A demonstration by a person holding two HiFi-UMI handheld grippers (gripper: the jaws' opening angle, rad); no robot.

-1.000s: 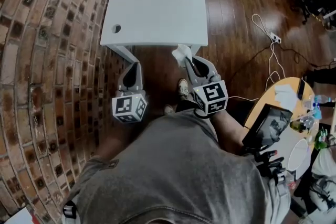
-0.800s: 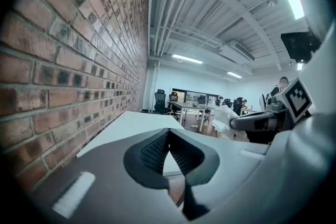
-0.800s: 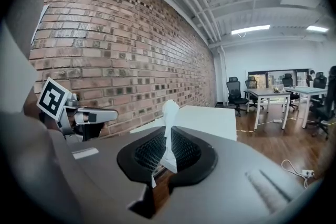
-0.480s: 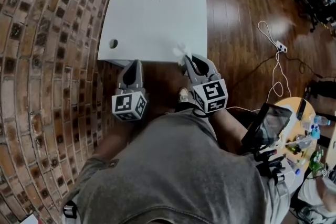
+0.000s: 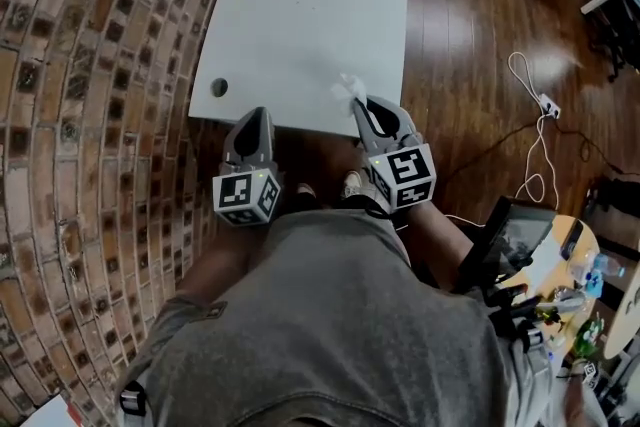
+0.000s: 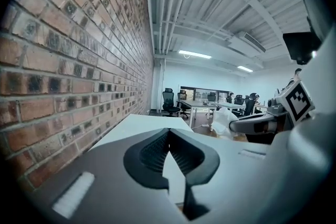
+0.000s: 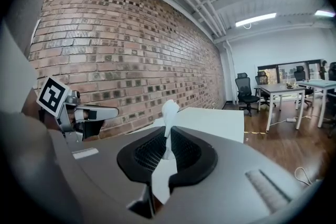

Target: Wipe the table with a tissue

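Observation:
A white table stands ahead of me beside the brick wall. Its near edge lies just past both grippers in the head view. My right gripper is shut on a crumpled white tissue, which sticks out over the table's near right edge. In the right gripper view the tissue rises from between the closed jaws, with the table beyond. My left gripper is shut with nothing in it, just short of the table's near edge. In the left gripper view the tissue shows at the right.
A round cable hole sits at the table's near left corner. A brick wall runs along the left. Cables and a power strip lie on the wooden floor at the right. A cluttered round table stands at the lower right.
The table's near edge has come closer to both grippers. The right gripper with the tissue now reaches over that edge. Both jaws have stayed shut.

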